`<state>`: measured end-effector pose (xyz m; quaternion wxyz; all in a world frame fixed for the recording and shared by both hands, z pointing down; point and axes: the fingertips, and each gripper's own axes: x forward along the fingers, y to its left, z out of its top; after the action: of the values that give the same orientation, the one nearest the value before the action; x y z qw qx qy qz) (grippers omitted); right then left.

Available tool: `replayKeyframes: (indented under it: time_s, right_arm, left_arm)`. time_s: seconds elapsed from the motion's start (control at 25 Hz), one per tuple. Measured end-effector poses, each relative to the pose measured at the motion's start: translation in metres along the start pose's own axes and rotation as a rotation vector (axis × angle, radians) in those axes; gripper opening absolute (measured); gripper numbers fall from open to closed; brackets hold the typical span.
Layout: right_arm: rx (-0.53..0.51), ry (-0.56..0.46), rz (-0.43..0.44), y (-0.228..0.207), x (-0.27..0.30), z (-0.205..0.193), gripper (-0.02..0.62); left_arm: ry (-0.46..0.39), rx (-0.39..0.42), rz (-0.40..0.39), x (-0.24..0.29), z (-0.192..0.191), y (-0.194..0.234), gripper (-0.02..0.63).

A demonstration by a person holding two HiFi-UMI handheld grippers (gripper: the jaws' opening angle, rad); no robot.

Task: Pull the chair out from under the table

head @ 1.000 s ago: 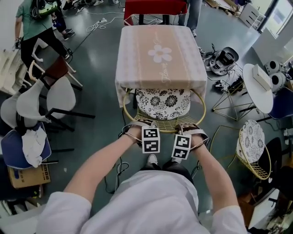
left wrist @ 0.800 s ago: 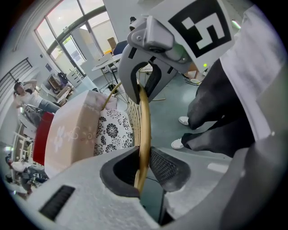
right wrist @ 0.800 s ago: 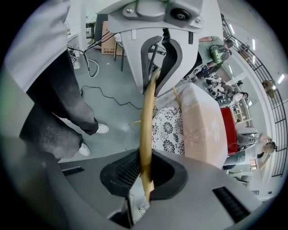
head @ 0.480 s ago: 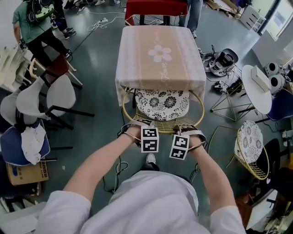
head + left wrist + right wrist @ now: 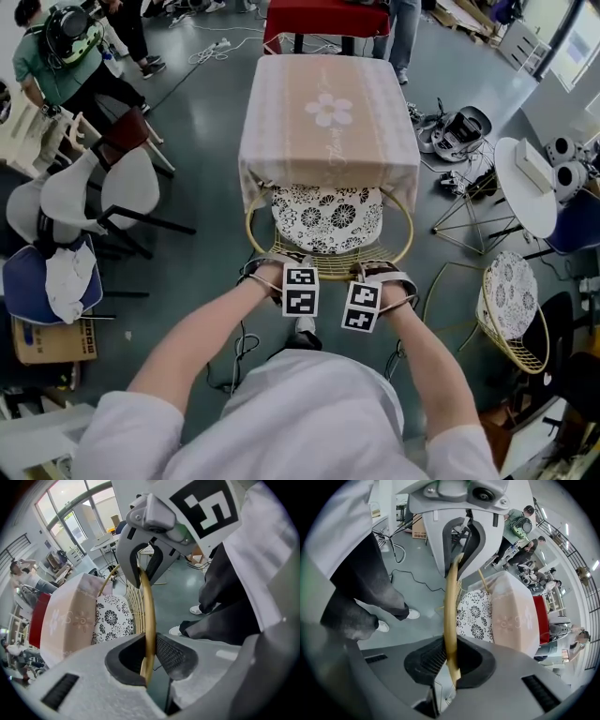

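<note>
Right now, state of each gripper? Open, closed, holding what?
Left gripper: closed on the chair rail.
Right gripper: closed on the same chair rail.

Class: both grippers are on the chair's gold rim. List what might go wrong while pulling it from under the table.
The left gripper and right gripper hold only the thin rim; it may slip.
The tablecloth hangs over the seat; the rim could snag it.
A cable lies by the person's shoe; stepping back risks a trip.

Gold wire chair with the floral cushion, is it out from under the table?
Partly out: the gold wire chair has its floral cushion's far edge under the pink-clothed table.
</note>
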<state>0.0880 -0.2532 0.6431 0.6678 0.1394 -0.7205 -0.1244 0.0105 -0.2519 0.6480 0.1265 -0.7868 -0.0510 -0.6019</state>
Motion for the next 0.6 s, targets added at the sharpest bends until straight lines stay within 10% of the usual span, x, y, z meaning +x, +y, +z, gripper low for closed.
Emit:
replayKeyframes:
  time_s: [0.6]
  right_arm:
    - [-0.034,-0.023,0.015,0.051,-0.018,0.000,0.032]
  left_arm:
    - [0.031,-0.049,0.017,-0.001,0.013,-0.053,0.064]
